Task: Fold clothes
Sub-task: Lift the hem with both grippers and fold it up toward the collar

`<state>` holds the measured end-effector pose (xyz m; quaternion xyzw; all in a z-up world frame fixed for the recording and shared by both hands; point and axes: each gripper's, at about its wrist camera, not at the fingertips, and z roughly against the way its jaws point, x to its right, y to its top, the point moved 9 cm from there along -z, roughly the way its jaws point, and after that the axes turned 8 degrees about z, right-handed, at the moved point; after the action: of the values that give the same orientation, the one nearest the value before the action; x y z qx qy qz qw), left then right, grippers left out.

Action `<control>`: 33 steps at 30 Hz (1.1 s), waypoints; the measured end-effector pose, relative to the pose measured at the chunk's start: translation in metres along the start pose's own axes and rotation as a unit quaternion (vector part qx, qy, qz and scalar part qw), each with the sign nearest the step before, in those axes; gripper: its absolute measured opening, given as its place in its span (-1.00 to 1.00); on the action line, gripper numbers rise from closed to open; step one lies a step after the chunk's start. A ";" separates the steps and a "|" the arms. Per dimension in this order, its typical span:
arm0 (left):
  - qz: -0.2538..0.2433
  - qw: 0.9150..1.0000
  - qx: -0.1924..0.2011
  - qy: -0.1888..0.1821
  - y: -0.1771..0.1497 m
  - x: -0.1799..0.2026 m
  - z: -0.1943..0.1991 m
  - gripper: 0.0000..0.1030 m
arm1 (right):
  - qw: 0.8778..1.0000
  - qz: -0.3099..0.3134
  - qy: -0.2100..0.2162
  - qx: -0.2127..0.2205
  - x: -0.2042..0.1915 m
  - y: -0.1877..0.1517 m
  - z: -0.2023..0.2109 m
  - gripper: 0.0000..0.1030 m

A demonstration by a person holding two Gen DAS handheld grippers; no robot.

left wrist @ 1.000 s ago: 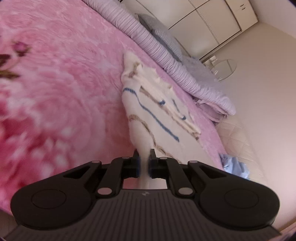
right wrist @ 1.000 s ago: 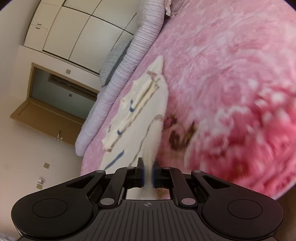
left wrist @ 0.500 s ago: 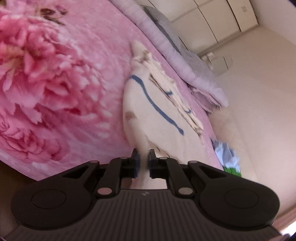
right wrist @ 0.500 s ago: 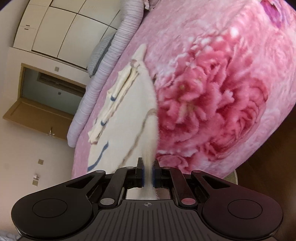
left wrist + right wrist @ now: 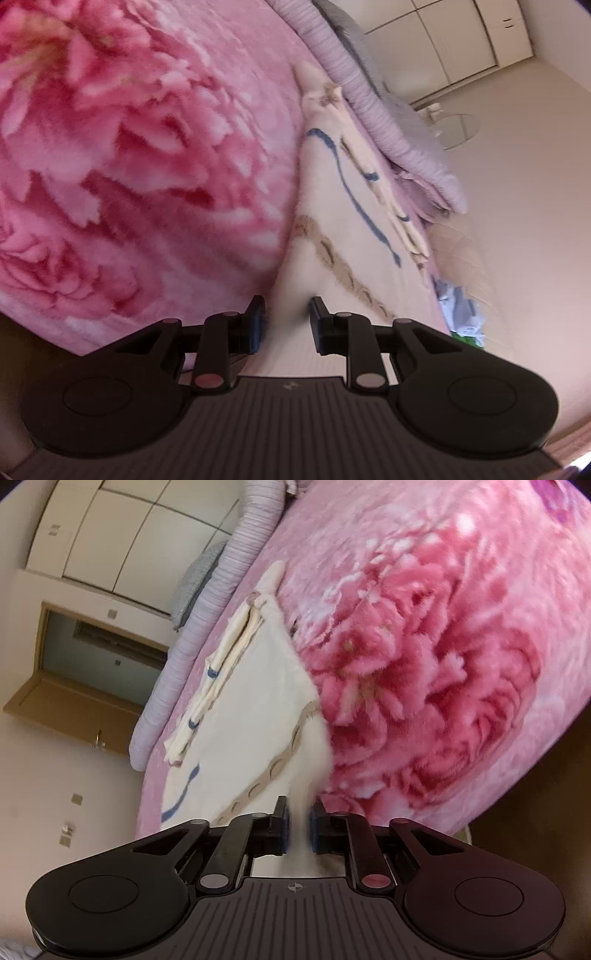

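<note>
Since a second ago we've dropped both corners toward the near bed edge, and both sets of jaws went from pinched to parting.

Left wrist view: left hand-held gripper point(image 5: 285, 320) is at a narrow gap and opening. The cream garment point(image 5: 343, 236) corner sits between the pads; blurred, but it looks like the pads no longer press it. The garment lies on the pink floral blanket point(image 5: 140, 155), running straight ahead and away from us toward the lilac bolster point(image 5: 373, 110).

Right wrist view: right hand-held gripper point(image 5: 297, 825) is also narrow and opening, cloth strip between the pads, contact looks loose. Same long axis: the garment point(image 5: 255, 686) stretches dead ahead, with its folded-in edge on the left.

Both hands sit at the near hem, equally close. Next move likely turns on that forward axis: regrip and fold along it.
</note>
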<state>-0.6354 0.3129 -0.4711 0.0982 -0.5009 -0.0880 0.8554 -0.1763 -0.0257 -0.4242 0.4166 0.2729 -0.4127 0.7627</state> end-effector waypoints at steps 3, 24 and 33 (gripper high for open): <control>-0.011 1.000 -0.010 -0.013 -0.002 0.002 -0.003 -0.66 | 1.000 0.020 -0.003 -0.008 0.006 -0.002 -0.010 -0.57; -0.059 0.995 0.017 -0.083 0.022 0.073 0.034 -0.90 | 0.980 0.145 0.133 0.015 -0.060 0.028 0.029 -0.86; -0.053 0.988 0.036 -0.141 0.182 0.159 -0.049 -0.80 | 0.970 0.174 0.132 0.110 -0.118 0.198 -0.040 -0.86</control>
<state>-0.5062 0.4529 -0.3147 0.1422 -0.6130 -0.1282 0.7665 -0.0697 0.1175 -0.2735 0.5899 0.2469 -0.2425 0.7295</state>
